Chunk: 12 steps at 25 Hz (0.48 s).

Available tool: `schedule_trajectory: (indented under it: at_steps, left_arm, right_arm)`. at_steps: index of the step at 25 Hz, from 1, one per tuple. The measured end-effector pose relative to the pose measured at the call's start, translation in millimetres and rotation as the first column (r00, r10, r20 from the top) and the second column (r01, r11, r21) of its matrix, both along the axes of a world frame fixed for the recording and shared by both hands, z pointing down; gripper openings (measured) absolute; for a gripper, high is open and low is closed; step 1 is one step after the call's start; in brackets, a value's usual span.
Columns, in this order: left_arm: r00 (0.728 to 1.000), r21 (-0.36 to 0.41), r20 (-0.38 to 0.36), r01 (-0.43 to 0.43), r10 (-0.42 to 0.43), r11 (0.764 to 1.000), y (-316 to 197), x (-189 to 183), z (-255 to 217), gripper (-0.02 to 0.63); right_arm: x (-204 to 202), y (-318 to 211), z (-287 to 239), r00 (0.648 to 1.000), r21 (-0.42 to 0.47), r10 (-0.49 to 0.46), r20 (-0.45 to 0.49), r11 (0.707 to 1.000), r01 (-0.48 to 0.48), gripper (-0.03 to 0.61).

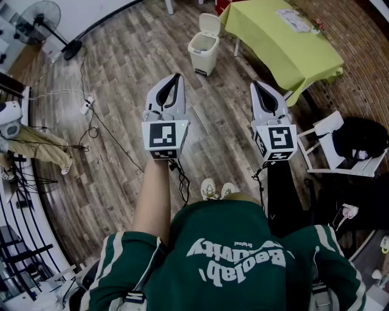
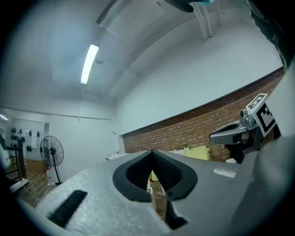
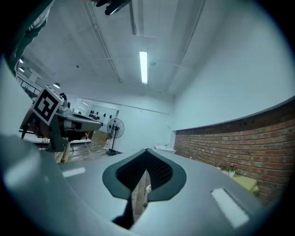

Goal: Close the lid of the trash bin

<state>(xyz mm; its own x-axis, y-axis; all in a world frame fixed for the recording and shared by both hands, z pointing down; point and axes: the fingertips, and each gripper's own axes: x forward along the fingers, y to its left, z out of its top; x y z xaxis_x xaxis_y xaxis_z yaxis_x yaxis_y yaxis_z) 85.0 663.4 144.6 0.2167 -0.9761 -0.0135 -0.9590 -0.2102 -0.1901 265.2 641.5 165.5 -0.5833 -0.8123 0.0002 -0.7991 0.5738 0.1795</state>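
Clearly, the left gripper and right gripper sit mid-frame, each with jaws pressed together on nothing. Top centre, well beyond them, the trash bin stands on the wooden floor, lid raised, just left of the green counter.

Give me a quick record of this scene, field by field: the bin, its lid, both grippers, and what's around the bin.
Trash bin: white, on the wood floor beside the green-covered table
Lid: raised, standing open on the bin's far side
Left gripper: shut, empty, held level, well short of the bin
Right gripper: shut, empty, held level, well short of the bin
Task state: lid not yet closed; neither gripper touches the bin
Surroundings: standing fan far left, white chair at right
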Motion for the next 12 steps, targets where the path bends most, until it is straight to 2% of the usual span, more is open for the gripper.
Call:
schedule_trajectory:
  at_steps: [12]
  left_arm:
    - [1.000,0.005,-0.009,-0.006,0.006,1.000,10.4,-8.2,11.0,0.008]
  right_arm:
    - [-18.6,6.5,10.6,1.000,-0.005,0.001,0.005,1.000,-0.001,0.014]
